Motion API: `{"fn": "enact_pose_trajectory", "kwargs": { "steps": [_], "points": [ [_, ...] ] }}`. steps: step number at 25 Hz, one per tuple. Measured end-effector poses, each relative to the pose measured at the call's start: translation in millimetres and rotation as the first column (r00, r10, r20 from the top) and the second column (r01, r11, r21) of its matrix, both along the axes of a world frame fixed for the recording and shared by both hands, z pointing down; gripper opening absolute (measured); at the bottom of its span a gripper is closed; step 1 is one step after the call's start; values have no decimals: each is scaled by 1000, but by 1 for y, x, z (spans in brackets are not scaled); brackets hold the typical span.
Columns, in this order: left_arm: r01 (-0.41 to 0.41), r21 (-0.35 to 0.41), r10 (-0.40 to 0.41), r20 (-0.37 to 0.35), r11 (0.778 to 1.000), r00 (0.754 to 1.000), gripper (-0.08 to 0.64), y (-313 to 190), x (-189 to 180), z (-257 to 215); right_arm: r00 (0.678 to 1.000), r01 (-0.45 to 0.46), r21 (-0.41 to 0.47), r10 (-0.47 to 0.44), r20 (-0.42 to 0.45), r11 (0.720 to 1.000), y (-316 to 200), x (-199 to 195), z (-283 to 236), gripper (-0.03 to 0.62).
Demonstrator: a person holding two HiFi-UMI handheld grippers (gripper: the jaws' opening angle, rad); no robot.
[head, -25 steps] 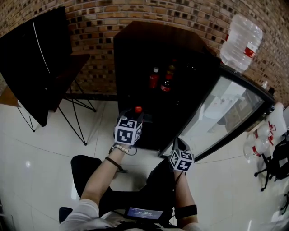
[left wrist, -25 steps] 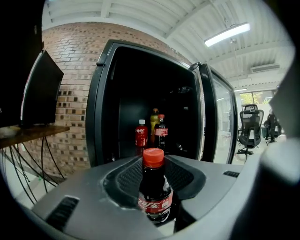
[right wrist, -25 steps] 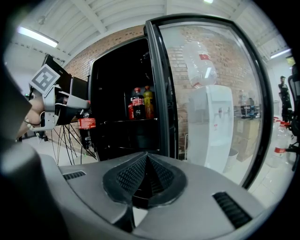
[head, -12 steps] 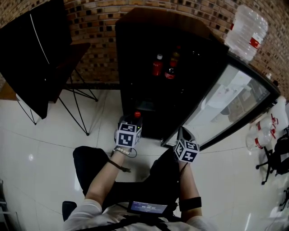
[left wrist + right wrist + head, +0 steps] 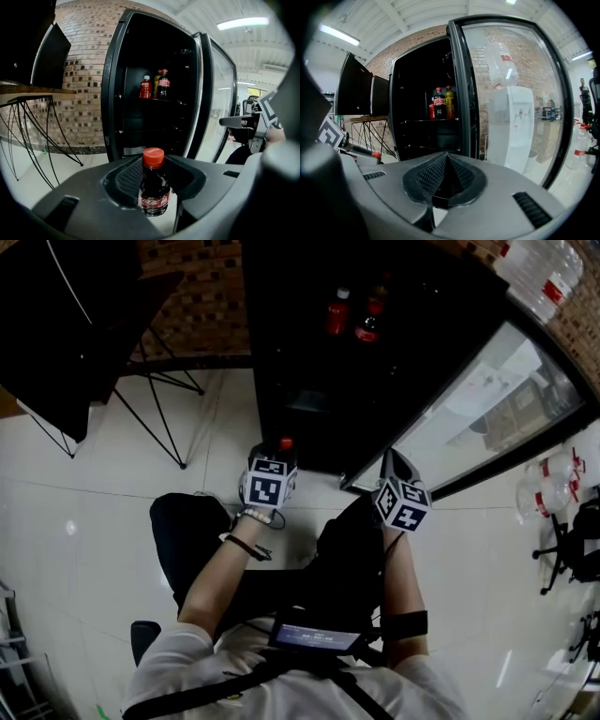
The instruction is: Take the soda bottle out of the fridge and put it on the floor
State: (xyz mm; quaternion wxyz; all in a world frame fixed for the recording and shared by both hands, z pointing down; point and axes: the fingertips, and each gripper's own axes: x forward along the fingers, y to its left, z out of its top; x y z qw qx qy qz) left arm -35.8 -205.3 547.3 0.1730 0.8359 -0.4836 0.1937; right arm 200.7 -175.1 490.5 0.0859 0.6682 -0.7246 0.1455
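Left gripper: clenched on the soda bottle, pads on its dark body below the red cap.
Soda bottle: upright, outside the fridge, in front of its open compartment; pale floor shows under its base in the left gripper view. Contact with the floor cannot be confirmed.
Right gripper: jaws together, nothing between them, near the lower edge of the glass door.
Fridge shelf: two bottles stand on it, well apart from the held bottle.
Change from a second ago: the fridge and brick wall have slid up the head view, and more of the person's torso shows. The grip on the bottle is unchanged. Both grippers keep about the same stations.
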Motion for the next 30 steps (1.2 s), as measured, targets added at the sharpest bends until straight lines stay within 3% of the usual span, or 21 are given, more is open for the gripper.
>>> {"fn": "enact_pose_trajectory", "kwargs": {
  "steps": [14, 30],
  "points": [
    [10, -90, -7, 26, 996, 1000, 140, 18, -8, 102, 1000, -1, -2, 1, -1, 1000, 0, -2, 2, 15],
    [29, -201, -6, 111, 979, 994, 140, 17, -13, 239, 1000, 9, -1, -9, 8, 1000, -5, -2, 2, 15]
  ]
}}
